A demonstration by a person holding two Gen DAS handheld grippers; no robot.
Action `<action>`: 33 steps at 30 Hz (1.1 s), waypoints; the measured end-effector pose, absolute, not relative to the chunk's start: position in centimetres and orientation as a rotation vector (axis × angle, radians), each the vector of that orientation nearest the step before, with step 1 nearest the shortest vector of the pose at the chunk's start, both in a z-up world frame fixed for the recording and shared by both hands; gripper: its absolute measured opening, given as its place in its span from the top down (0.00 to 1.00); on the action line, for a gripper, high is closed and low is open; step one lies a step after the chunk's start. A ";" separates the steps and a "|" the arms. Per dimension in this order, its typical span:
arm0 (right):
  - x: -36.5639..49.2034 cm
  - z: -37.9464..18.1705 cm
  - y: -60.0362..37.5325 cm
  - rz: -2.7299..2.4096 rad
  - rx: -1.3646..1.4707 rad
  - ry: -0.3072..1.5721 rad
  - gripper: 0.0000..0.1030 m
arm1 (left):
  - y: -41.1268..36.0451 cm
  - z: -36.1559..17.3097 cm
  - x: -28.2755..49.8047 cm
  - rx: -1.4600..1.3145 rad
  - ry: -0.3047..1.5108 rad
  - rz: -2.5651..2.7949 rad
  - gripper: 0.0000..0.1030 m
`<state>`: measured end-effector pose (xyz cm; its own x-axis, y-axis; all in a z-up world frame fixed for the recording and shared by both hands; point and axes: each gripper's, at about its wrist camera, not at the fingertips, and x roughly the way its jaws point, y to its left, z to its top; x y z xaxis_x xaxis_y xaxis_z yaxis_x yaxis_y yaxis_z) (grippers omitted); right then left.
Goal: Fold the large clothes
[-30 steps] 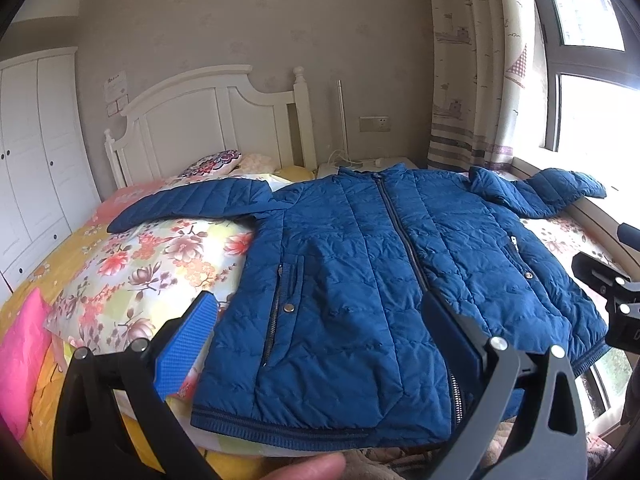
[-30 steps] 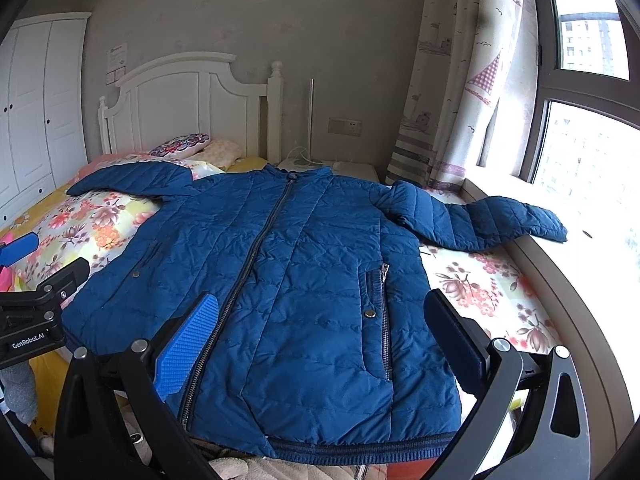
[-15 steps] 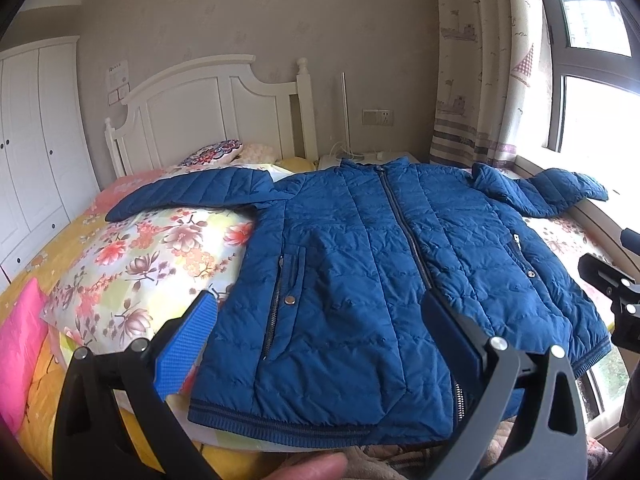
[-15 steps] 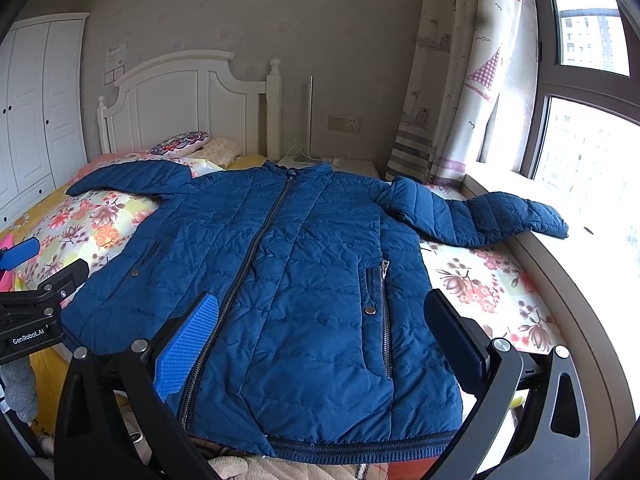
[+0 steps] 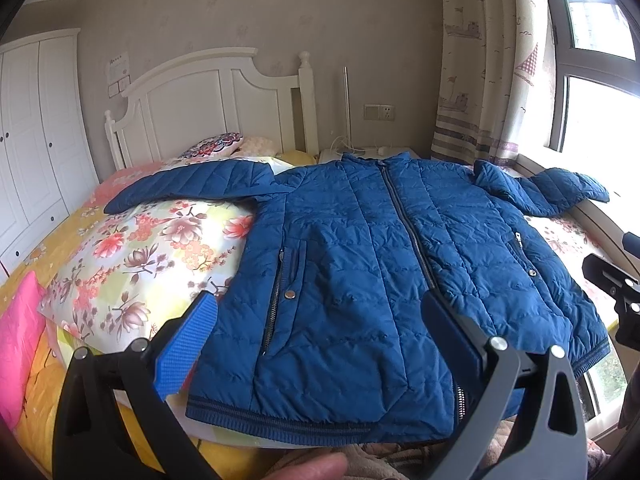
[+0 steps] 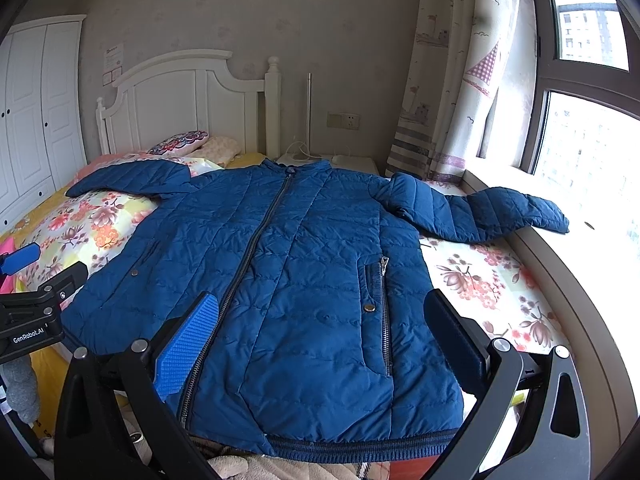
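A blue quilted jacket lies flat and zipped on the bed, front up, hem toward me; it also shows in the right wrist view. Its left sleeve stretches over the flowered quilt. Its right sleeve reaches the window sill. My left gripper is open and empty, held above the hem's left half. My right gripper is open and empty above the hem's right half. Each gripper shows at the edge of the other's view.
A flowered quilt and a pink pillow lie left of the jacket. The white headboard and a bedside table stand behind. The window sill runs along the right. White wardrobes stand far left.
Both views have tilted and shifted slightly; the jacket sits a little lower in the left wrist view. The jacket has not moved and both grippers stay open.
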<state>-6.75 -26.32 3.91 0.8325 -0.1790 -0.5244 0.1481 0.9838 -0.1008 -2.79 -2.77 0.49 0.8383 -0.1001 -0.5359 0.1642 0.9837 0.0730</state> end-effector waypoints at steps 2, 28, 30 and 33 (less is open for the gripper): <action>-6.8 3.9 -26.3 -0.173 -0.057 0.561 0.04 | -2.8 0.5 -2.8 0.118 0.560 -0.140 0.02; -6.2 3.3 -26.6 -0.172 -0.043 0.580 0.04 | -2.8 0.2 -2.6 0.119 0.572 -0.142 0.02; -5.9 3.0 -27.0 -0.159 -0.034 0.575 0.04 | -3.0 -0.1 -2.3 0.121 0.583 -0.144 0.02; -5.2 2.3 -28.9 -0.117 0.034 0.562 0.04 | -3.4 -0.7 -0.9 0.125 0.602 -0.155 0.02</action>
